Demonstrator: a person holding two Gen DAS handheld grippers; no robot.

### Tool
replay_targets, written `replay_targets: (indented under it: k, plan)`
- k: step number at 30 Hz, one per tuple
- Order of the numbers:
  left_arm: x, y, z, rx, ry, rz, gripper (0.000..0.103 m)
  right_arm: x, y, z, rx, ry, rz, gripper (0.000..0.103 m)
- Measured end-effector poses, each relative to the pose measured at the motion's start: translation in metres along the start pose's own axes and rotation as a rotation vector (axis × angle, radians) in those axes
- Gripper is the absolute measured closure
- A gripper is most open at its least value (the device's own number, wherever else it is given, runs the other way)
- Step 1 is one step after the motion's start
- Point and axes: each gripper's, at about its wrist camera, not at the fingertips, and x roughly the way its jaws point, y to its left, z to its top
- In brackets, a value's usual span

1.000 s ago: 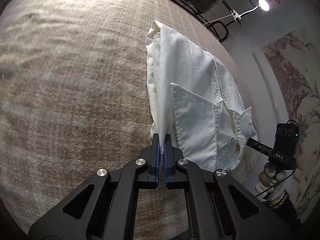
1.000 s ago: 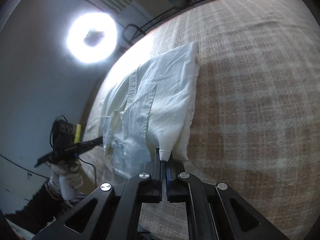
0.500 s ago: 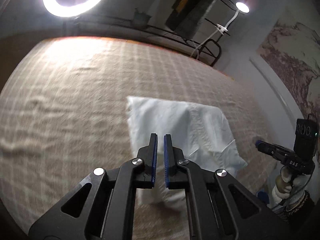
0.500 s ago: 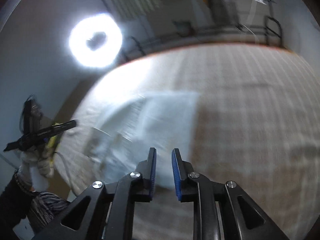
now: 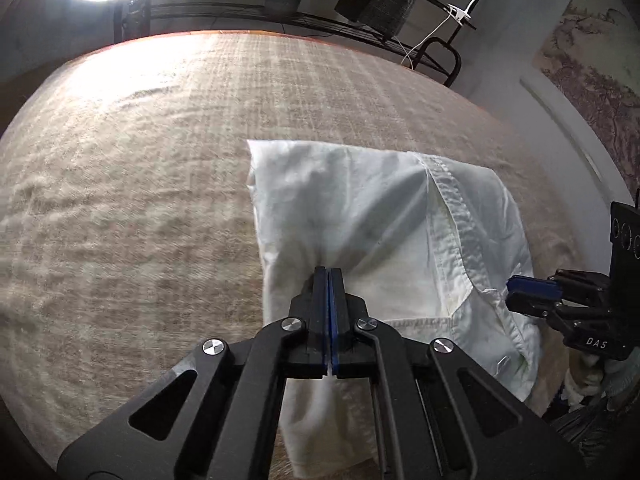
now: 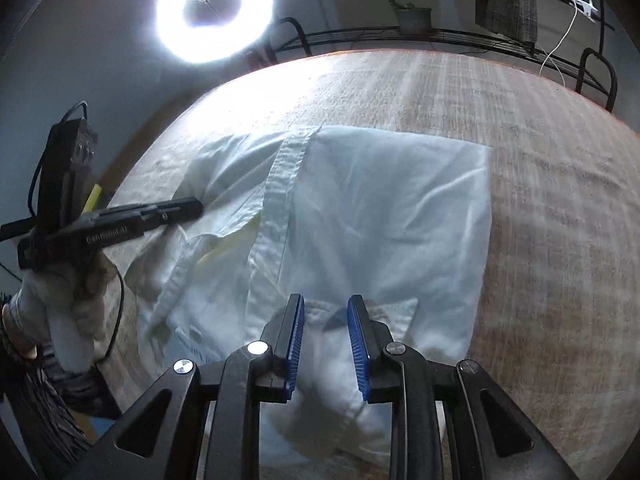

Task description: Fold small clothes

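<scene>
A small white buttoned shirt point(image 5: 384, 216) lies partly folded on the beige woven table cover; it also shows in the right wrist view point(image 6: 372, 208). My left gripper point(image 5: 328, 274) is shut on a bunched fold of the shirt at its near left part, the cloth puckering at the tips. My right gripper point(image 6: 325, 308) is open, its blue pads either side of the shirt's near edge, holding nothing. The right gripper also shows in the left wrist view point(image 5: 520, 294) at the shirt's right edge. The left gripper shows in the right wrist view point(image 6: 192, 208) at the shirt's left side.
The beige cover point(image 5: 140, 200) spreads wide to the left and far side. A ring light point(image 6: 214, 8) shines at the back. A black metal rack point(image 5: 400, 44) with a plant pot and hanging cloth stands behind the table. A wall is on the right.
Both grippers let go of the shirt's edge and pulled back and up. The left has since shut again on a fold of cloth; the right has opened wider over the near edge.
</scene>
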Motion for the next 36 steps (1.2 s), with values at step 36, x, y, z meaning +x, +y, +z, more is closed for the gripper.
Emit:
replay_targets:
  k: [36]
  plan:
    - [0.036,0.002,0.054,-0.039,-0.038,0.099,0.101,0.018,-0.053,0.081,0.054,-0.032,-0.100,0.085]
